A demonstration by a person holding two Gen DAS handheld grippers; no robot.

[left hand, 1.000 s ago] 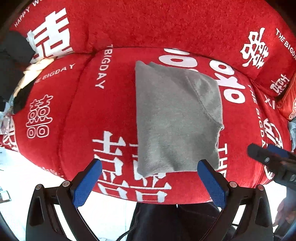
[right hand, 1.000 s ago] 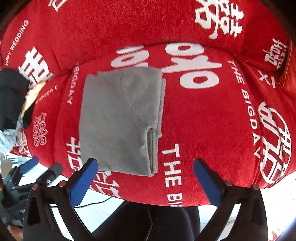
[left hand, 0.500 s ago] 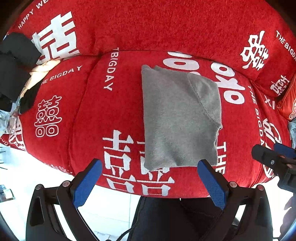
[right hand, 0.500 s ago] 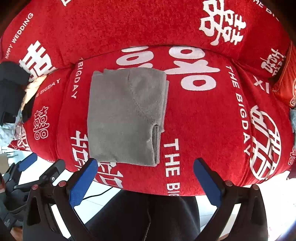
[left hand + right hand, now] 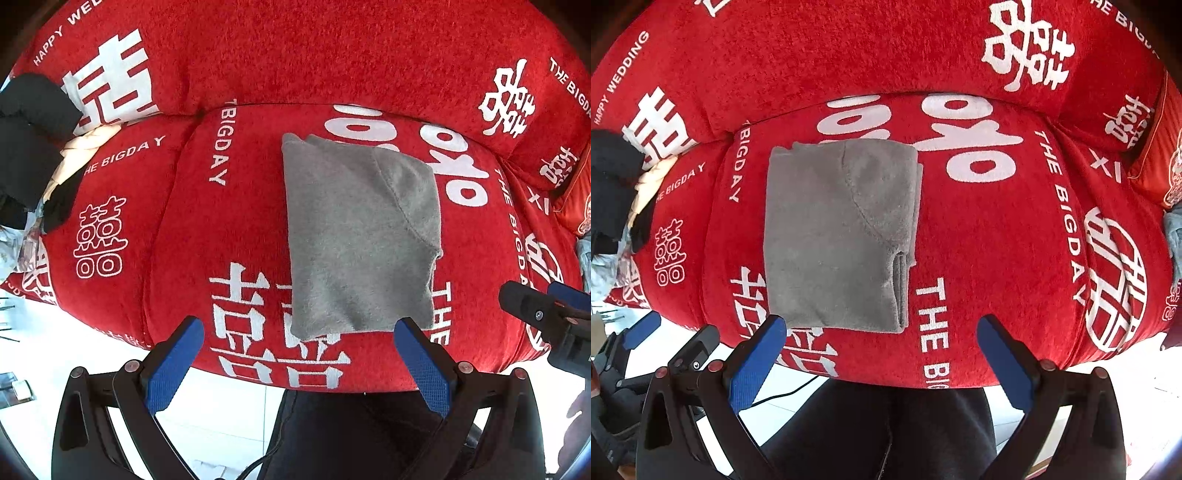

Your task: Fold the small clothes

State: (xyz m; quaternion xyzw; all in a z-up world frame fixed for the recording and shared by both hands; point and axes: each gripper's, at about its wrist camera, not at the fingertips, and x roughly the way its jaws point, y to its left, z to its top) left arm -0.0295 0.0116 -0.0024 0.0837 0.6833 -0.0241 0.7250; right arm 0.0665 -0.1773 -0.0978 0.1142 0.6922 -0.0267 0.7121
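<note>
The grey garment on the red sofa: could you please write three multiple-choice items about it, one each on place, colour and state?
1. Where does the grey garment lie?
A. on the red sofa seat
B. on the floor
C. in the left gripper

2. What colour are the pads on both grippers?
A. green
B. blue
C. white

3. What state is the garment in?
A. spread out flat, unfolded
B. crumpled in a ball
C. folded into a neat rectangle

Answers:
1 A, it rests flat on the seat cushion.
2 B, the left gripper and right gripper each show blue pads.
3 C, stacked layers show at its right edge; both grippers are open and apart from it.
</note>
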